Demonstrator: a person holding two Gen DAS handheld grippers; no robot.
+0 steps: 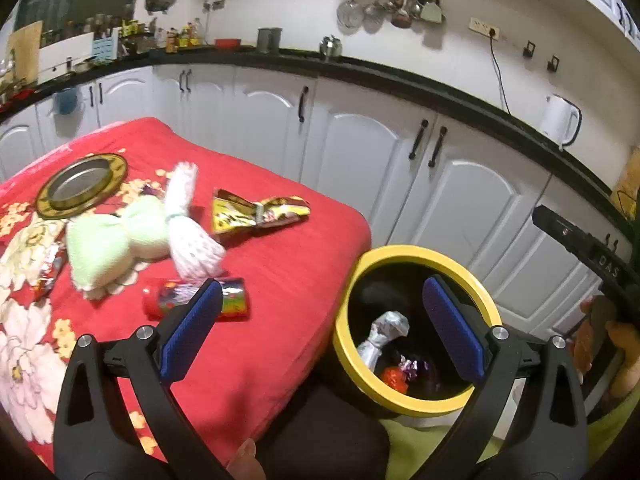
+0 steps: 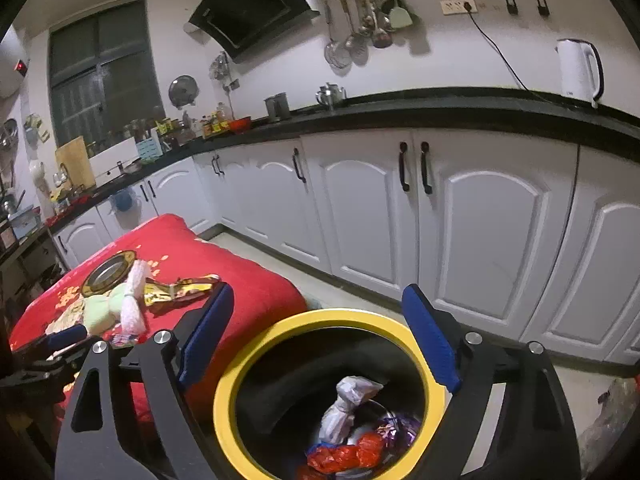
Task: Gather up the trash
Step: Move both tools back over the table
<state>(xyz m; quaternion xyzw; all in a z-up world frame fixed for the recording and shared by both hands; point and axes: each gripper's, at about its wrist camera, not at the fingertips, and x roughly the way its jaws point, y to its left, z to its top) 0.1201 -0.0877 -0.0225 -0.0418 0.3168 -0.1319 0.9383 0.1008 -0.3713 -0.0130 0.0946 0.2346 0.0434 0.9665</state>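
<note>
both grippers spread wide and holding nothing, right gripper over yellow-rimmed bin, left gripper beside it, wrappers on red cloth

Walls: you face white walls, utensils hanging.
Counter: black worktop over white cabinets.
Window: dark panes (left of the hood).
Floor: pale.
Kettle: white, plugged in.
</note>
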